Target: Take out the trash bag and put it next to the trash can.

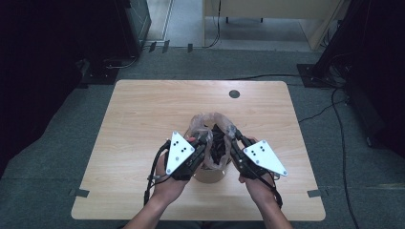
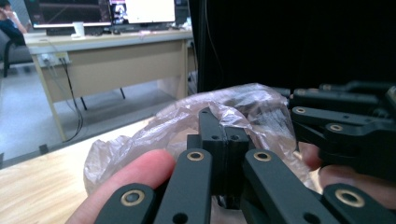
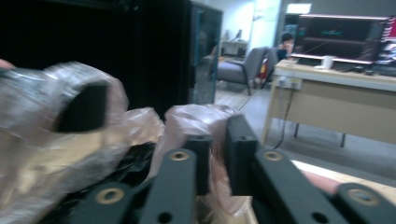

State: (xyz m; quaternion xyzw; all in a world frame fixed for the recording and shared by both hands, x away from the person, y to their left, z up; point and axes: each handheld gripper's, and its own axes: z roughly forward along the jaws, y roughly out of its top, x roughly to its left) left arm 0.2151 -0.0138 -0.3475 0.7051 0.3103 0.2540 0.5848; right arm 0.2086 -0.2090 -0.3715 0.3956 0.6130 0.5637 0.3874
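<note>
A clear plastic bag (image 1: 212, 121) stands in a small round tub (image 1: 208, 175) near the table's front middle, with black stuff (image 1: 218, 143) inside it. My left gripper (image 1: 206, 138) is shut on the bag's left rim; in the left gripper view its jaws (image 2: 225, 135) meet with the film (image 2: 154, 135) pinched between them. My right gripper (image 1: 234, 136) grips the right rim; in the right gripper view its jaws (image 3: 218, 140) stand close together with bunched film (image 3: 187, 121) between them. Both hands hold the bag's mouth up above the tub.
The wooden table (image 1: 143, 119) has a dark round hole (image 1: 234, 94) near its far edge. Black cables (image 1: 334, 124) run over the grey floor to the right. A desk with screens (image 2: 116, 51) stands beyond the table.
</note>
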